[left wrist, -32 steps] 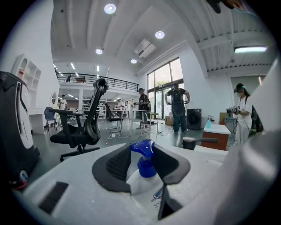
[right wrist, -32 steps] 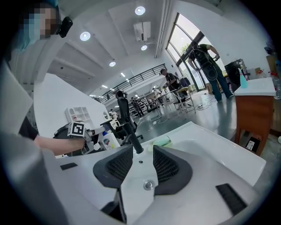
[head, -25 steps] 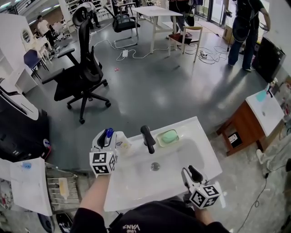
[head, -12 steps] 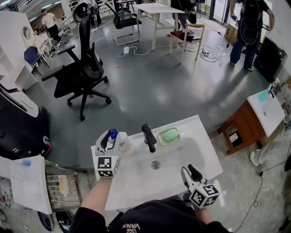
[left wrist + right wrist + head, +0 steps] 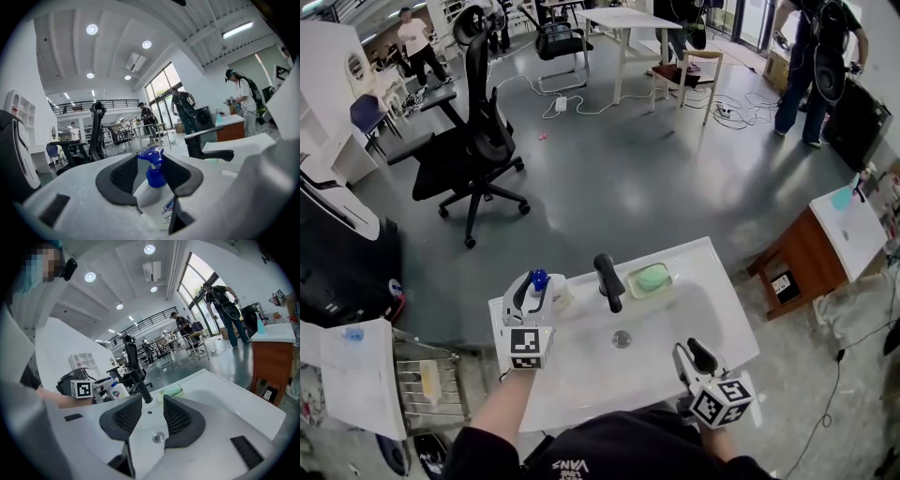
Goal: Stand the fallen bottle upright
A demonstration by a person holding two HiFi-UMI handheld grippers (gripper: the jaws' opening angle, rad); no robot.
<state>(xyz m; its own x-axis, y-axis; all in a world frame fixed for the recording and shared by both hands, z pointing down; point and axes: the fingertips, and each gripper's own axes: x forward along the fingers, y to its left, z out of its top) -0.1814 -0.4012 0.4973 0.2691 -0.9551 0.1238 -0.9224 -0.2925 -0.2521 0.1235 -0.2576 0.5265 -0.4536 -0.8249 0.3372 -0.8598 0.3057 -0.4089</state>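
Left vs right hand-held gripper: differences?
The left hand-held gripper is closed on the blue-capped bottle; the right hand-held gripper is open, nothing between its jaws. The left sits at the back-left corner of the sink, beside the faucet; the right hangs over its front-right edge. Both point toward the sink's far edge.

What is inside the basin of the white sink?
Only the round metal drain shows on the bare white bottom of the sink. The right gripper, jaws apart and empty, covers the basin's near right edge, so nothing can be checked there.
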